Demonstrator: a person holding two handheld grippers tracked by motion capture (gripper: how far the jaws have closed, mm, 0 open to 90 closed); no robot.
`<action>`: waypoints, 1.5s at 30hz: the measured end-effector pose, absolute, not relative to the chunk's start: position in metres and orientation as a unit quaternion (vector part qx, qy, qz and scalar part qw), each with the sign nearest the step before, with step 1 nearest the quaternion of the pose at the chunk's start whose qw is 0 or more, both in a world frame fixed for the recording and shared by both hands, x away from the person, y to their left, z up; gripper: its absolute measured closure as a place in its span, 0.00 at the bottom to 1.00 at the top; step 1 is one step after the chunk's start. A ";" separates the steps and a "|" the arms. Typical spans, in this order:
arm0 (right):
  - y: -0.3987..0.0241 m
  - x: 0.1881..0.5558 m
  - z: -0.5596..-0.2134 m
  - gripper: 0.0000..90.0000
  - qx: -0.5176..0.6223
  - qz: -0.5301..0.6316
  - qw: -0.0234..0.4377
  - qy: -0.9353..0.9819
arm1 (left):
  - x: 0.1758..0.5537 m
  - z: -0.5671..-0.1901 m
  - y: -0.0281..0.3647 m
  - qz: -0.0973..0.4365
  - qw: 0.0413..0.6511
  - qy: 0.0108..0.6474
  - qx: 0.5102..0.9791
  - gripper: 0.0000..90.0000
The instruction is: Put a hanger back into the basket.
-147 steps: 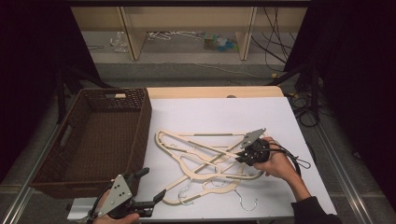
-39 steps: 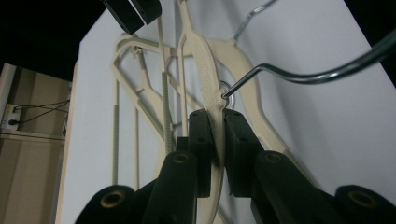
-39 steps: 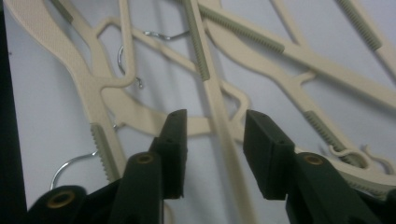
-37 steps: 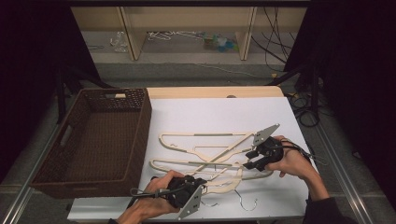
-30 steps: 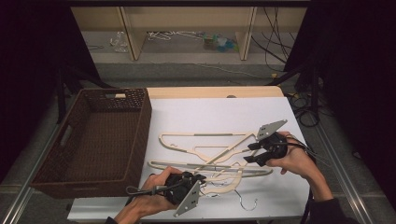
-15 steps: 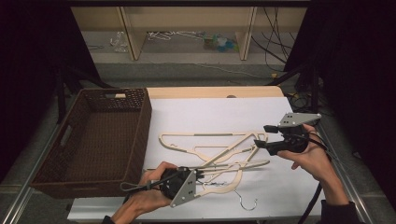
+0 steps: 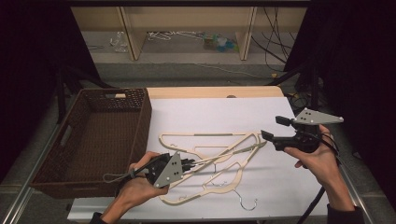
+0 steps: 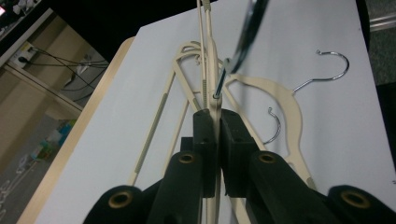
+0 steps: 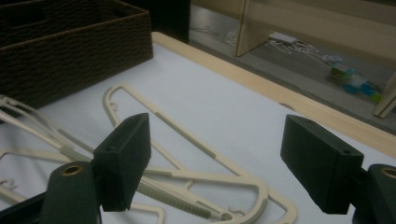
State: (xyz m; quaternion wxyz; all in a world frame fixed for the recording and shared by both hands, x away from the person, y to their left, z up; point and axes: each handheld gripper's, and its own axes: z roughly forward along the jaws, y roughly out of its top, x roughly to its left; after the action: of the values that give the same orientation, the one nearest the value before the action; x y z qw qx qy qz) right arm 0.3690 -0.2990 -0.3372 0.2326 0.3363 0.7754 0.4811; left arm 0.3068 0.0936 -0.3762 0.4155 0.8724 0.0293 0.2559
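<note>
1. Cream plastic hanger (image 7: 219, 156) sits clamped in the left tongs (image 7: 189, 164), pads pinched together on its thin edge near the hook's root, as the left gripper view shows (image 8: 215, 100).
2. Its long axis runs straight out ahead of those tongs, toward the right tongs (image 7: 271, 128), with the far end lifted off the tabletop (image 7: 210, 112).
3. Right tongs stand apart with nothing between them; they have just been opening (the pads are clear of any hanger in the right gripper view (image 9: 215, 163)) and hang just beyond the hanger's far tip.
4. More hangers (image 7: 205, 193) lie tangled below and beside the held one.
5. Basket (image 7: 100, 135) lies behind the left tongs, opposite to where they point, so the left hand is much the nearer; I judge the next move a swing of the hanger that way.
</note>
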 end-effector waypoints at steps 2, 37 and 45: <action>-0.303 0.365 -0.338 0.26 0.343 0.490 0.238 0.766 | 0.308 -0.374 0.095 0.243 0.423 0.046 0.872 0.95; -0.285 0.301 -0.407 0.27 0.323 0.497 0.194 0.781 | 0.316 -0.322 0.162 0.049 0.626 0.244 0.739 0.95; -0.286 0.299 -0.412 0.27 0.319 0.498 0.203 0.780 | 0.312 -0.294 0.186 0.047 0.636 0.261 0.725 0.95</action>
State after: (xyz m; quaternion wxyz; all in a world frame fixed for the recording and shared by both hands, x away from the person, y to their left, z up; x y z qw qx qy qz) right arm 0.2988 -0.2857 -0.4117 0.2029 0.3193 0.7800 0.4985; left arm 0.3116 0.1857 -0.2939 0.6363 0.7246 0.2606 0.0465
